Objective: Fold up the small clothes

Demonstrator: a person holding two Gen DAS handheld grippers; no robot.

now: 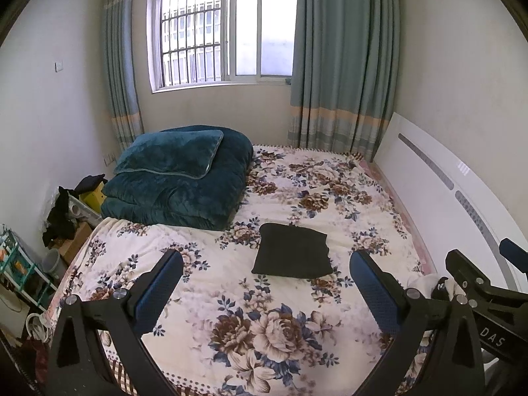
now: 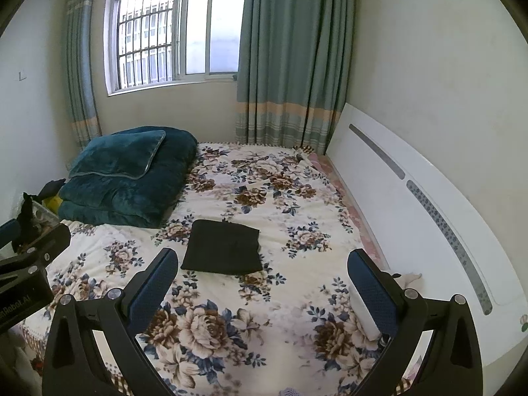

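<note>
A black garment (image 1: 293,251), folded into a flat rectangle, lies on the floral bedspread (image 1: 250,323) near the middle of the bed; it also shows in the right wrist view (image 2: 222,247). My left gripper (image 1: 266,288) is open and empty, held above the bed's near edge, short of the garment. My right gripper (image 2: 264,283) is open and empty, also short of the garment, which lies ahead and left of it. The right gripper's body shows at the right edge of the left wrist view (image 1: 478,280), and the left gripper's body at the left edge of the right wrist view (image 2: 29,270).
A folded teal quilt with a pillow (image 1: 178,178) sits at the bed's far left corner. A white headboard (image 1: 439,194) runs along the right side. A window and green curtains (image 1: 340,66) are behind. Clutter and a shelf (image 1: 23,270) stand left of the bed.
</note>
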